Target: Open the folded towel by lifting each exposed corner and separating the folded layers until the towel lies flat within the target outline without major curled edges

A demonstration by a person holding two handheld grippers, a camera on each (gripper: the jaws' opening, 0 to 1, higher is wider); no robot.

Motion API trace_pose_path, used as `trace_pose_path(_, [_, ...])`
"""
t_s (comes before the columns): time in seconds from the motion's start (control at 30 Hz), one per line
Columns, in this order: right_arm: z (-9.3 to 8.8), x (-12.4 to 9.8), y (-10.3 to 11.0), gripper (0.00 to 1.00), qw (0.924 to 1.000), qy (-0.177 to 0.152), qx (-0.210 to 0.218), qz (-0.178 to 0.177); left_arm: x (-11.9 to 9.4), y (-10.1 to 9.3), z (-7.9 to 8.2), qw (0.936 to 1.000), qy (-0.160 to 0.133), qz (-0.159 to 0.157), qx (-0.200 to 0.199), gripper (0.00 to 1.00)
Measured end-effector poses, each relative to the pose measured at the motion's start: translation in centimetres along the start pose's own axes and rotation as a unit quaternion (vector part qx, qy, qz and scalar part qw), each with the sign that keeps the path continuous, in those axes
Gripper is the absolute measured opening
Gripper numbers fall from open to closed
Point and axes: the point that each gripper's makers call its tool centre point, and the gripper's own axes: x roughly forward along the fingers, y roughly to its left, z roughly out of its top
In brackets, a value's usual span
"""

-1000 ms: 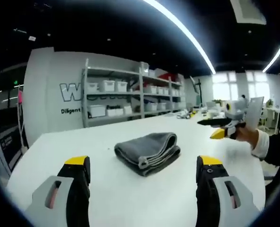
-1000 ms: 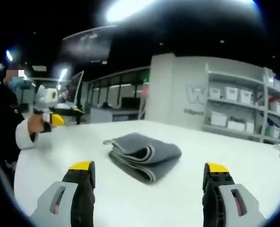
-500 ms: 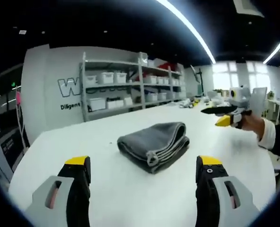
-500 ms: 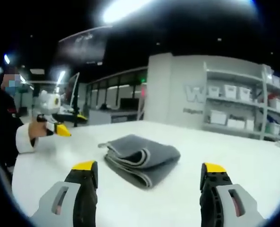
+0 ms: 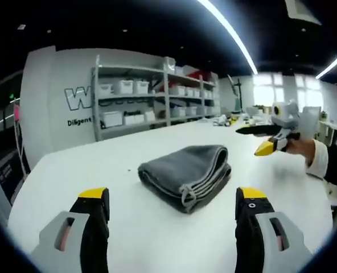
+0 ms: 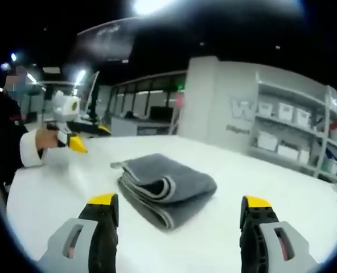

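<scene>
A grey folded towel (image 5: 187, 173) lies in thick layers on the white table (image 5: 72, 170), its hemmed corner hanging toward me in the left gripper view. My left gripper (image 5: 172, 207) is open, a short way in front of the towel, nothing between its jaws. The same towel (image 6: 165, 188) shows its stacked folds in the right gripper view, where my right gripper (image 6: 176, 207) is open just before it. The right gripper (image 5: 265, 140) also hovers above the table at the right of the left gripper view. At the left of the right gripper view, a hand holds the left gripper (image 6: 77, 139).
Metal shelves with white bins (image 5: 151, 108) stand behind the table against a grey wall. Small items (image 5: 228, 120) lie at the table's far end. A person's white cuff and dark sleeve (image 5: 325, 165) reach in from the right. The white table (image 6: 282, 187) spreads wide around the towel.
Both cameras have come slightly nearer the towel, which looks larger now. Both grippers stay open and the towel has not moved.
</scene>
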Motion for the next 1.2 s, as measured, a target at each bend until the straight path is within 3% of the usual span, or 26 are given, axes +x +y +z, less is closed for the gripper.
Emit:
trace_pose_path(0.13, [-0.3, 0.6, -0.6, 0.87, 1.0, 0.005, -0.003, 0.001, 1.1, 0.6, -0.4, 1.0, 0.008, -0.005, -0.002, 0.89])
trace_pose_path(0.27, [-0.5, 1.0, -1.0, 0.85, 0.9999, -0.002, 0.012, 0.003, 1.5, -0.3, -1.1, 0.9998, 0.016, -0.011, 0.005, 0.89])
trace_pose_path(0.37, [-1.0, 1.4, -1.2, 0.84, 1.0, -0.002, 0.01, 0.0, 2.1, 0.6, -1.9, 0.9995, 0.027, 0.001, 0.014, 0.86])
trace_pose_path(0.53, [-2.3, 1.9, -1.2, 0.82, 0.9997, -0.009, 0.022, -0.001, 3.1, 0.7, -3.6, 0.9991, 0.041, 0.003, -0.013, 0.83])
trace_pose_path(0.57, [-2.8, 2.1, -1.1, 0.81, 0.9999, -0.006, 0.015, 0.002, 3.2, 0.7, -4.0, 0.9987, 0.05, 0.008, -0.009, 0.83])
trace_pose_path(0.63, [-4.2, 2.3, -1.2, 0.8, 0.9994, 0.035, 0.005, -0.006, 3.3, 1.1, -4.4, 0.9974, 0.065, 0.023, 0.018, 0.83])
trace_pose_path(0.67, [-3.8, 2.6, -1.1, 0.82, 0.9998, 0.021, -0.005, -0.006, 3.4, 1.3, -4.3, 0.9971, 0.061, 0.035, 0.029, 0.83])
trace_pose_path(0.8, [-3.8, 2.7, -0.7, 0.78, 0.9997, 0.021, -0.012, -0.004, 3.6, 1.4, -4.4, 0.9969, 0.059, 0.043, 0.031, 0.82])
trace_pose_path(1.03, [-3.9, 2.9, -1.1, 0.73, 0.9996, 0.02, -0.013, -0.014, 4.4, 0.5, -4.5, 0.9984, 0.048, 0.03, 0.006, 0.76])
trace_pose_path(1.1, [-4.0, 3.1, -1.2, 0.69, 0.9997, 0.016, -0.012, -0.014, 4.8, 0.0, -4.4, 0.9982, 0.039, 0.025, -0.038, 0.76])
trace_pose_path(1.2, [-4.3, 3.4, -1.0, 0.68, 0.9998, 0.018, -0.007, -0.01, 4.9, -0.2, -4.2, 0.9983, 0.031, 0.016, -0.048, 0.72])
